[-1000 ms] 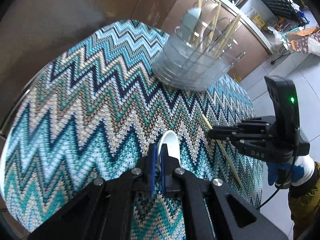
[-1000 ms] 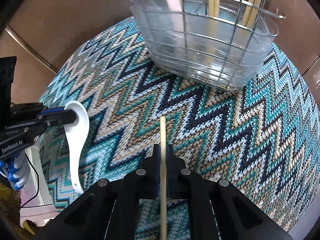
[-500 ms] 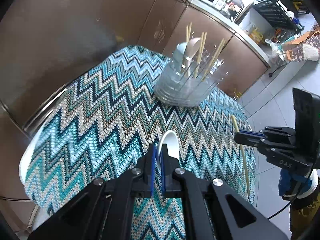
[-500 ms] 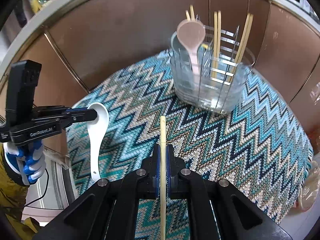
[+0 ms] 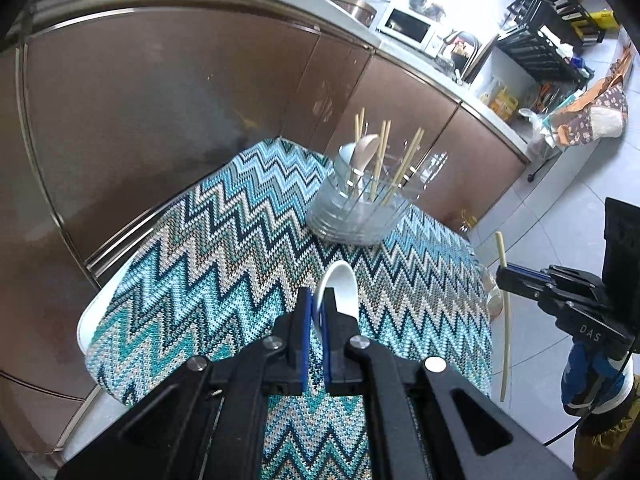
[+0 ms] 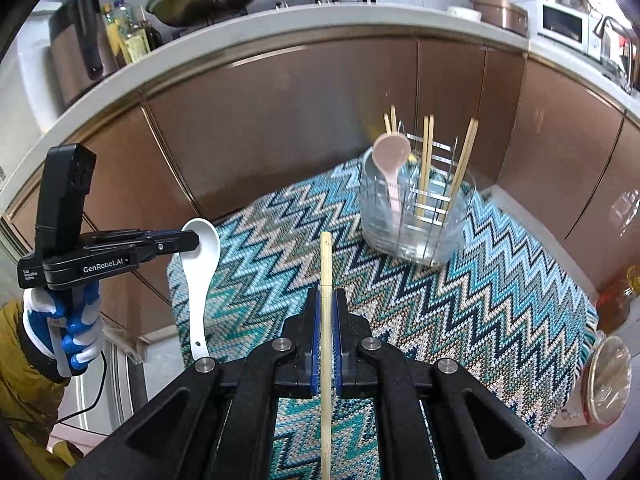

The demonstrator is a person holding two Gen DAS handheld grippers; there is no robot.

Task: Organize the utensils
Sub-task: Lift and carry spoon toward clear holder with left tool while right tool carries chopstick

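Note:
My left gripper (image 5: 316, 300) is shut on a white ceramic spoon (image 5: 340, 286), held in the air above the near edge of the table; it also shows in the right wrist view (image 6: 198, 280), with the left gripper (image 6: 192, 240) clamped on its bowl end. My right gripper (image 6: 326, 300) is shut on a wooden chopstick (image 6: 326, 260), held upright; from the left wrist view the right gripper (image 5: 502, 276) holds the chopstick (image 5: 506, 316) off the table's right side. A clear utensil holder (image 6: 412, 220) with a pink spoon (image 6: 390, 156) and several chopsticks stands at the table's far end.
The small table carries a zigzag cloth (image 6: 460, 300) in blue, teal and tan. Brown cabinet fronts (image 6: 300, 120) curve behind it under a white counter. A plastic-covered container (image 6: 606, 376) and a bottle (image 6: 618, 296) stand on the floor to the right.
Both grippers have risen and pulled back from the table with the spoon and the chopstick in them. The holder now looks smaller and farther away.

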